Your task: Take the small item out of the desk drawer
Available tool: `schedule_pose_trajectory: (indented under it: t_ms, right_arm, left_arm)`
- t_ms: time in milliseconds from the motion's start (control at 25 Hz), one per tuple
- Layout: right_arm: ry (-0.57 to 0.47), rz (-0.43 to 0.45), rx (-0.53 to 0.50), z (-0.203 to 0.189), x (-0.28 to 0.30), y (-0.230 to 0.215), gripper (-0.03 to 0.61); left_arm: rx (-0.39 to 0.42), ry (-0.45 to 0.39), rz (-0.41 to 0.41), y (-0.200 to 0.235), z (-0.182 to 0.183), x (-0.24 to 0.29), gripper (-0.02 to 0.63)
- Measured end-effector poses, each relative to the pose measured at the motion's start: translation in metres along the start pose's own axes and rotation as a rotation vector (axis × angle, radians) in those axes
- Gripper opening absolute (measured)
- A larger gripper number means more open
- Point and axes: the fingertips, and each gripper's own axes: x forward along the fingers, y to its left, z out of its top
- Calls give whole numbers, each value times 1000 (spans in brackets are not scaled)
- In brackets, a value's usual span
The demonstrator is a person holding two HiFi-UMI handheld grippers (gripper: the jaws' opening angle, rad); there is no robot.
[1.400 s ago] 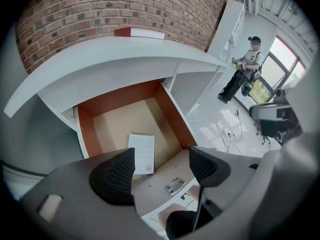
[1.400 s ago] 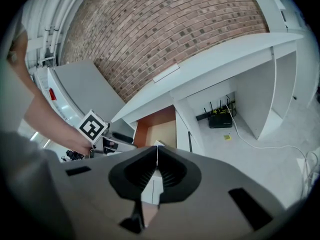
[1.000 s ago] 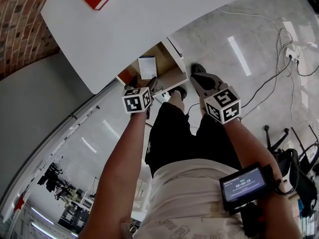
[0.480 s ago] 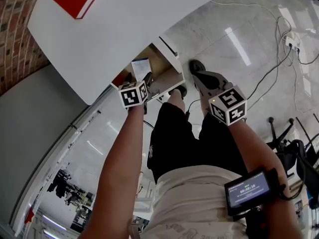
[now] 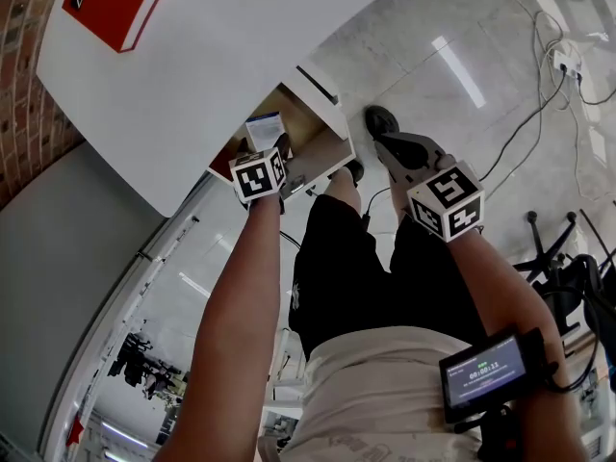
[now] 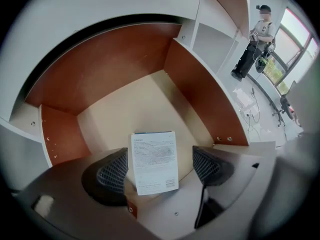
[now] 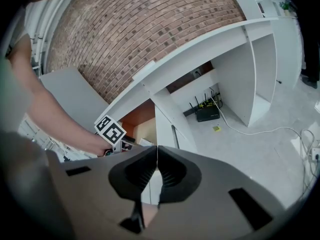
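White desk (image 5: 192, 85), drawer (image 6: 200, 99) pulled open. Left gripper (image 6: 162, 168) aimed steeply down into it, jaws wide, just been opening, pads clear of item. Small white printed box (image 6: 154, 159) sits directly beyond, between jaws, long axis square to closing line. Right gripper (image 7: 156, 171) closed, empty, farther off.

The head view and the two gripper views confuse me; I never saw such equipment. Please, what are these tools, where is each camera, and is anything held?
No robot: a person holds a two-jaw gripper in each hand; the marker cubes are part of them. The head view looks down from the person's head at a white desk and its open drawer. The left gripper view looks along the left gripper into the drawer: its jaws have just been opening and stand apart over a small white printed item, untouched. The right gripper view shows the right gripper shut and empty. Nothing is held yet.
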Motion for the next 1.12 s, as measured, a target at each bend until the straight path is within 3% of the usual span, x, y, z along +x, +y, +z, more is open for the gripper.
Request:
schedule_pose_trajectory:
  t_ms: [680,920,1120]
  right_arm:
    - [37,-28,-21,-9,-2,2,6]
    - [48,-27,-22,-21,-2,10,6]
    - [50,-33,-18,-27,-5,11,6]
  left_arm:
    - [21,23,78,14,-6,35,396]
    - [66,30,120,20,-11,40,396]
    - [60,17,93,14,-12,48,396]
